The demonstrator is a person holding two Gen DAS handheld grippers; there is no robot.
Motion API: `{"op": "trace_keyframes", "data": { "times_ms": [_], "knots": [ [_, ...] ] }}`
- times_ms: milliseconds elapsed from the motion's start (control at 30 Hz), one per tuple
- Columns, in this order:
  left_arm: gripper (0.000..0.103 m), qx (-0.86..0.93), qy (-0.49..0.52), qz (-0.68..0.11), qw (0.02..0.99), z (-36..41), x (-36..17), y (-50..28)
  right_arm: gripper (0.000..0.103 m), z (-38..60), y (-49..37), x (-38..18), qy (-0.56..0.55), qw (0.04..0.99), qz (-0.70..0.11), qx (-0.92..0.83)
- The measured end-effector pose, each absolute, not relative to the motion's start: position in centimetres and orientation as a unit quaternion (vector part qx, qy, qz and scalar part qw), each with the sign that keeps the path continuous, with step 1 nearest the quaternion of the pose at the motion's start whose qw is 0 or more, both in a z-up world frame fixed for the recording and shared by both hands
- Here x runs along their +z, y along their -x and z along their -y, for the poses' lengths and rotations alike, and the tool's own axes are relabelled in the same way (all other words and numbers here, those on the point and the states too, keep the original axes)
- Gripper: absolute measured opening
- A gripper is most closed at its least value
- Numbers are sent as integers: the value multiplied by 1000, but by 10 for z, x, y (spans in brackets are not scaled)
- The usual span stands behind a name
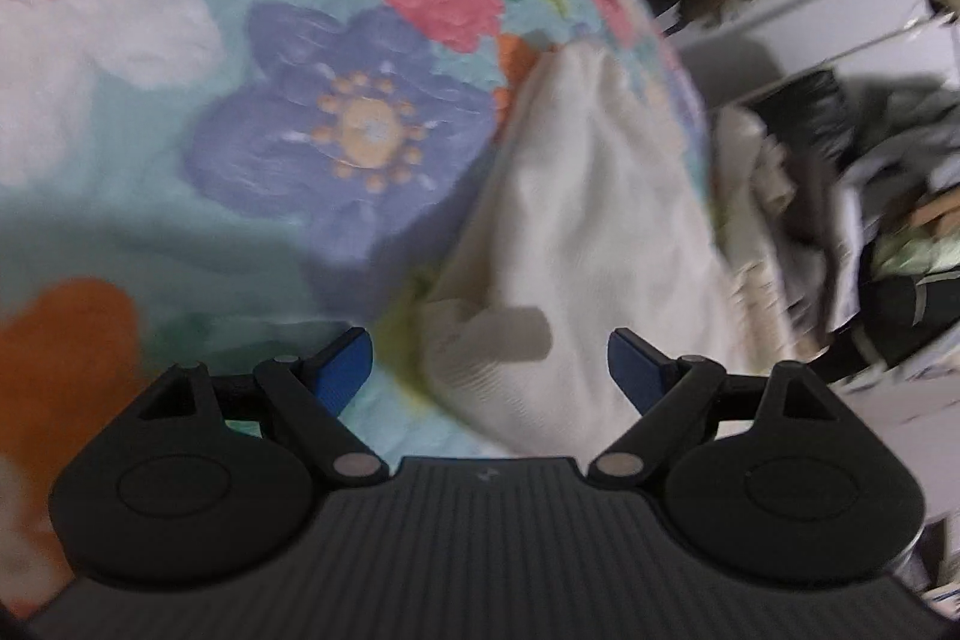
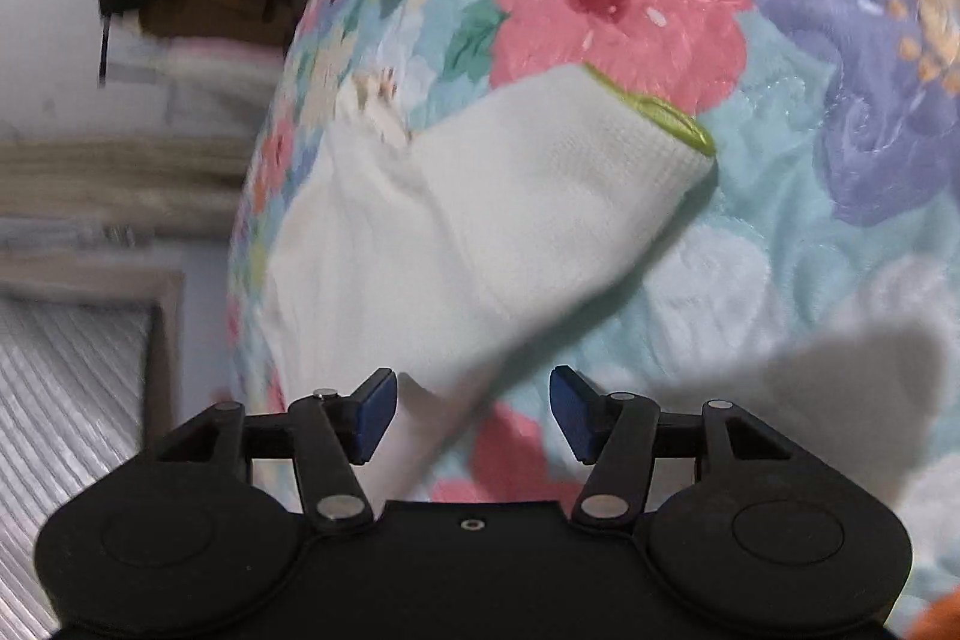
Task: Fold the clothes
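left wrist view: my left gripper (image 1: pixel 489 364) stands wide, nothing between its blue pads (image 1: pixel 342 370), poised over the near end of a cream garment (image 1: pixel 576 232) that lies flat on the flowered bedspread (image 1: pixel 180 112), close to the edge of the bed. right wrist view: my right gripper (image 2: pixel 474 415) stands partly apart; a corner of the white sock (image 2: pixel 480 220) reaches in between the jaws, yet the pads do not press on it. the sock rests doubled on the bedspread, its green-trimmed cuff (image 2: pixel 666 118) pointing away from me. to do this step well, i judge that i should leave the sock lying as it is, lift the right gripper clear without snagging the corner, and check that the fold stays aligned before i reach for the cream garment. motion blur hides the fine edges.
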State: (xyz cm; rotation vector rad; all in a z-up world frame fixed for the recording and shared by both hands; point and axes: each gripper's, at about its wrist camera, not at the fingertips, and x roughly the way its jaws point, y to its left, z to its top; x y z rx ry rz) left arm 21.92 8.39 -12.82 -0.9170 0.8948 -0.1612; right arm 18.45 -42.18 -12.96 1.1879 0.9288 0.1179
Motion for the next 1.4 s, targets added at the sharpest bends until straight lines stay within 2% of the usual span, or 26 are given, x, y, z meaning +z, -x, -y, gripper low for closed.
{"op": "trace_keyframes", "data": {
  "times_ms": [67, 133, 167, 200, 233, 267, 367, 467, 500, 600, 667, 733, 867, 967, 1067, 1133, 1200, 1267, 1333, 1400],
  "knots": [
    [93, -82, 445, -405, 795, -75, -138, -225, 63, 419, -195, -135, -552, 730, -401, 38],
    [102, -91, 456, -391, 794, -67, -144, -231, 64, 409, -211, -139, -530, 747, -400, 32],
    [102, -93, 452, -383, 800, -62, -144, -236, 66, 404, -219, -140, -517, 756, -400, 29],
    [89, -95, 442, -384, 805, -58, -143, -240, 57, 396, -225, -140, -492, 775, -395, 32],
    [36, -91, 435, -385, 809, -56, -140, -241, 39, 387, -231, -130, -438, 807, -393, 41],
    [26, -87, 429, -387, 811, -55, -136, -242, 25, 378, -238, -120, -380, 838, -389, 51],
    [23, -70, 401, -377, 832, -52, -120, -238, 20, 351, -236, -83, -242, 907, -336, 81],
    [23, -54, 344, -331, 877, -48, -89, -211, 17, 342, -208, -48, -185, 938, -271, 112],
    [23, -51, 323, -329, 886, -43, -81, -204, 16, 344, -206, -46, -174, 938, -278, 109],
    [24, -32, 281, -389, 877, -20, -91, -200, 15, 348, -221, -72, -147, 918, -365, 57],
    [29, -14, 259, -409, 875, -9, -103, -197, 15, 352, -221, -83, -149, 907, -391, 39],
    [33, -4, 248, -408, 879, -9, -102, -194, 15, 354, -219, -78, -167, 905, -390, 38],
    [30, 4, 237, -414, 879, -24, -85, -188, 14, 345, -198, -64, -139, 917, -373, 34],
    [30, 0, 266, -436, 860, -38, -96, -191, 14, 334, -198, -66, -95, 916, -388, 25],
    [40, 0, 272, -435, 858, -47, -95, -184, 16, 324, -202, -70, -51, 912, -408, 11],
    [52, 4, 253, -437, 863, -49, -87, -180, 27, 329, -199, -64, -62, 911, -408, -11],
    [65, 11, 232, -445, 865, -50, -77, -175, 48, 331, -191, -56, -50, 909, -411, -49],
    [73, 19, 210, -447, 869, -51, -65, -166, 55, 332, -173, -46, -53, 913, -401, -48],
    [88, 23, 194, -441, 876, -53, -53, -156, 63, 331, -156, -38, -63, 920, -386, -31],
    [89, 23, 176, -436, 882, -52, -44, -144, 70, 327, -140, -32, -81, 927, -367, 4]
  ]
}}
